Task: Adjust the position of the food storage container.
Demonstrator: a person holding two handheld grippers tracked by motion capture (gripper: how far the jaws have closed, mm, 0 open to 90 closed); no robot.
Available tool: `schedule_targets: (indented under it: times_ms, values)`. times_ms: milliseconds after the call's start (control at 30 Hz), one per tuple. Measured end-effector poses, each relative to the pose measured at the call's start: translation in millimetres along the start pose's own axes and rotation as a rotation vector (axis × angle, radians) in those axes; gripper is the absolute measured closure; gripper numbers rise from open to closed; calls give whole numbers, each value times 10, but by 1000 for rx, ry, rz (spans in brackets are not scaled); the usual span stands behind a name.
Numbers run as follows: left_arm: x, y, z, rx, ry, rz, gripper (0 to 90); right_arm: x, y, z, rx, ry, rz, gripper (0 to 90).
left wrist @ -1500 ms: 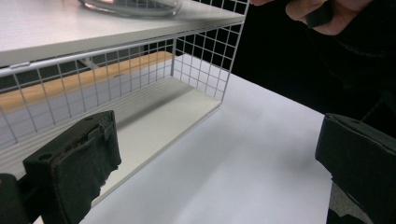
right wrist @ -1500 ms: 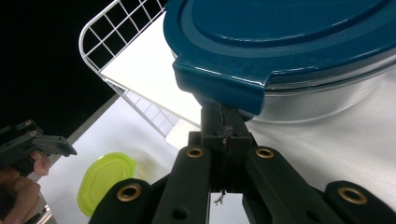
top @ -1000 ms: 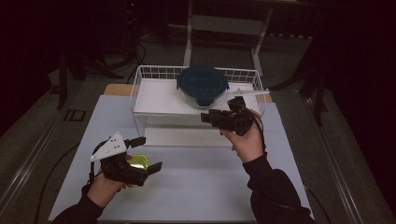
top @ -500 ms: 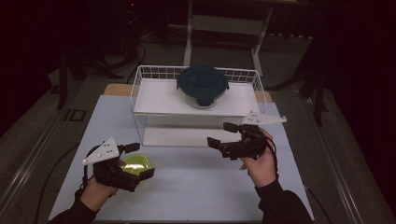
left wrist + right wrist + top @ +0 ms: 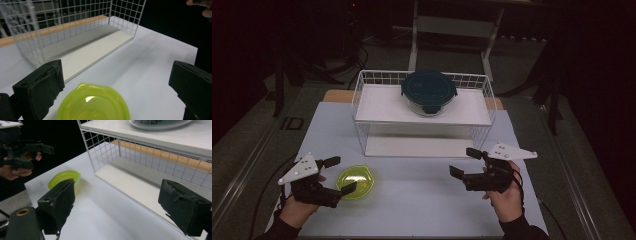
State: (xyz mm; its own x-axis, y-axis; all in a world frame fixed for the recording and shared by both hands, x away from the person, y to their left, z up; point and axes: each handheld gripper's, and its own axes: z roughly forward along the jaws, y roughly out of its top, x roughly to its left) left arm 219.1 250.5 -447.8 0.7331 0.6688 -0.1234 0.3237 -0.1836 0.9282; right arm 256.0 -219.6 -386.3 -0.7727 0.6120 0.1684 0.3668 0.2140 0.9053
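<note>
The yellow-green lid lies flat on the pale table, just ahead of our left gripper, whose jaws stand wide apart with nothing between them. In the left gripper view the lid sits low between the two black jaws, not touched by either that we can see. It is roundish with soft corners, so we see no long axis to line up on (any approach angle should do as well as another). Our right gripper hovers well apart on the far side of the table, jaws also open and empty, pointing across toward the lid. So the left hand is clearly the nearer one, and we judge a short reach forward and down would bring it onto the rim. Beyond both stands the white wire rack, with a dark-lidded glass container on its upper shelf.
</note>
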Motion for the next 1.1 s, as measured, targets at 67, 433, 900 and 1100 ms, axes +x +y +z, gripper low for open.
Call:
schedule_targets:
  times_ms: [67, 433, 900, 1100]
  values:
    - [40, -40, -47, 5, 12, -1, 0, 2, -49, -45, -14, -12, -1, 135]
    - [231, -280, -283, 40, 64, 2, 20, -1, -330, -300, -32, -42, 15, 136]
    - [449, -579, -385, 196, 153, -15, 743, -49, -537, -500, -56, -70, 71, 136]
    - [436, -696, -247, 290, 128, -12, 880, -64, -581, -509, -52, -70, 81, 136]
